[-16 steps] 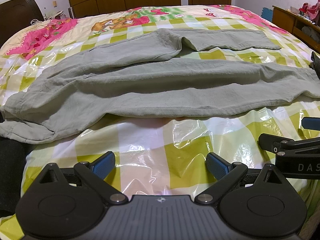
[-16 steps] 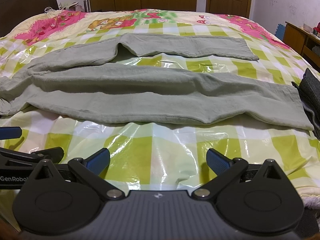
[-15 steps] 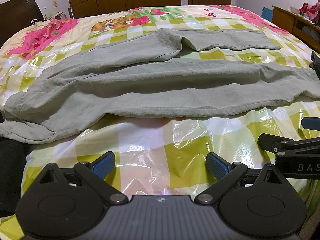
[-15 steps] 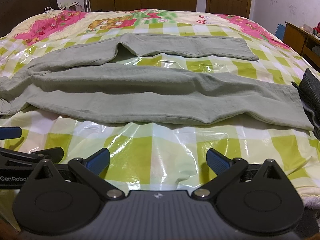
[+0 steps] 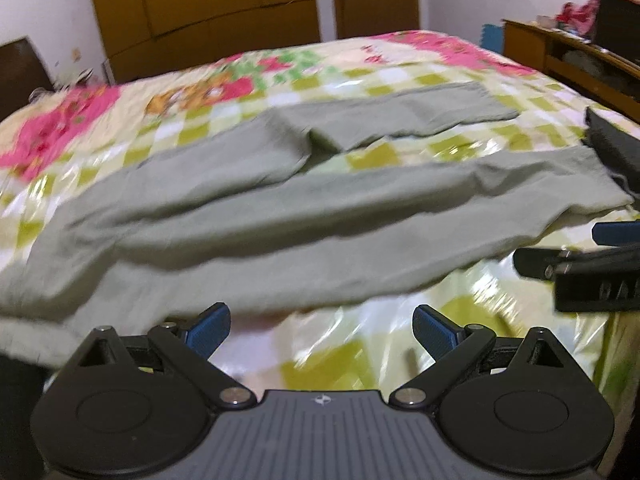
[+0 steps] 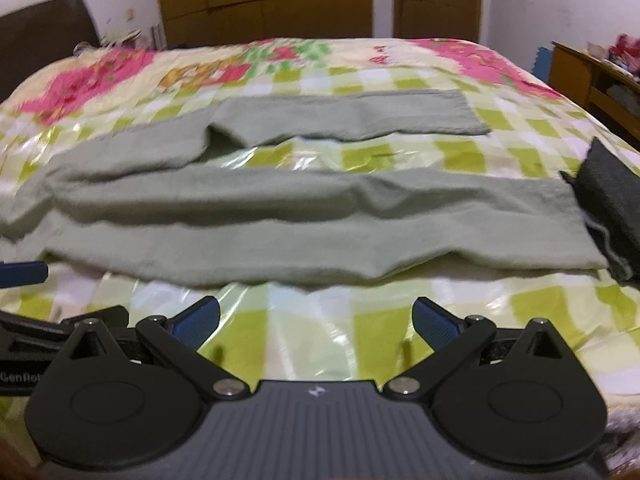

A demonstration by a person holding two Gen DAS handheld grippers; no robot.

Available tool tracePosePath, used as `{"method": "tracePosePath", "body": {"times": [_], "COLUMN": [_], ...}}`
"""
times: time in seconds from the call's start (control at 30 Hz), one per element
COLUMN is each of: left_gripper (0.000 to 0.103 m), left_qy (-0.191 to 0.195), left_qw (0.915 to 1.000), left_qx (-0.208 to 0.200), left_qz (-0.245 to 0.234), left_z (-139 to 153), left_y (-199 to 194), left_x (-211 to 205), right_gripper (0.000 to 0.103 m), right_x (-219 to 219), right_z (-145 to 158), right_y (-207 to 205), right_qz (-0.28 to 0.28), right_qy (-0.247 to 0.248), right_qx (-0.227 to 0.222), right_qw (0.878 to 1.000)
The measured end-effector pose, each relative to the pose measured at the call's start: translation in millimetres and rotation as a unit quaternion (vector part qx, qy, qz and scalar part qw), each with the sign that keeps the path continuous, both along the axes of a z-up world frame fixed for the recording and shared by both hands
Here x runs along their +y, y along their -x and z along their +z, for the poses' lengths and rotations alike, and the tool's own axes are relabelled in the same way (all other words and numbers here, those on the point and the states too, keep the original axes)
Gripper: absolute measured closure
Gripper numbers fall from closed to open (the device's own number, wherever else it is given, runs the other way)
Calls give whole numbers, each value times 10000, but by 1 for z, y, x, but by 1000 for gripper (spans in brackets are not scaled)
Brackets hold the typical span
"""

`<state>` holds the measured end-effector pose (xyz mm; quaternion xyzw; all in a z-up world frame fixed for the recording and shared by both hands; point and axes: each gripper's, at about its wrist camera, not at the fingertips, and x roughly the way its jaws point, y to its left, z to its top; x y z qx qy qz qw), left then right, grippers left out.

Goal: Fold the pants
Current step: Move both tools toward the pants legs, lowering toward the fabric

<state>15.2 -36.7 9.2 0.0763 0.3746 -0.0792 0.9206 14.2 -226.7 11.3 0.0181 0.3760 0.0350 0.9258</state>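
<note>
We hold our left gripper (image 5: 320, 330) and right gripper (image 6: 316, 322) with fingers spread wide and empty, just short of the pants (image 6: 280, 216). The pants lie flat across the bed (image 6: 360, 76), legs splayed apart, waist toward the left. We judge this the approach before the first fold: next, pinch the pants' near leg edge and carry it onto the far leg.

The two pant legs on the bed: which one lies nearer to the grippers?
The long leg that runs across the whole bed, just ahead of both open grippers. The other leg lies farther back and ends shorter, with a strip of bedsheet between them.
</note>
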Motion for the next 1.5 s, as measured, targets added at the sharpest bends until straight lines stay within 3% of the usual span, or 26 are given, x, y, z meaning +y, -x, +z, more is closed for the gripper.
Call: {"method": "tracePosePath", "body": {"times": [0.2,0.33,0.5,0.67,0.73,0.8,0.9,1.07,1.2,1.5], "left_gripper": [0,0,0,0,0,0,0,0,0,0], "left_qy": [2,-95,-193,-207,-225,-236,-245,-247,-246,-156], "left_qw": [9988,9971,9941,9922,9919,9915,9907,9886,9882,9915], "left_qx": [-172,-153,-54,72,123,163,236,292,268,165], "left_qz": [-455,-736,-1067,-1225,-1248,-1269,-1321,-1458,-1489,-1282], "left_z": [11,9,-1,-8,-10,-11,-12,-13,-11,-4], "left_y": [-22,-35,-43,-49,-51,-53,-54,-51,-49,-50], "left_x": [-34,-61,-88,-106,-111,-115,-119,-125,-124,-95], "right_gripper": [5,8,26,40,53,88,99,100,94,88], "right_x": [-73,-131,-179,-192,-201,-210,-223,-241,-244,-200], "right_z": [23,16,-11,-17,-22,-28,-33,-26,-20,12], "right_y": [-10,-19,-26,-34,-44,-51,-55,-45,-41,-30], "right_qz": [-892,-1663,-2217,-2262,-2280,-2348,-2450,-2697,-2659,-2452], "right_qy": [-301,-556,-1215,-1718,-2065,-2299,-2519,-2172,-1931,-434], "right_qx": [-217,-27,360,134,94,117,122,55,219,-149], "right_qw": [9953,9845,9669,9587,9515,9444,9362,9381,9442,9684]}}
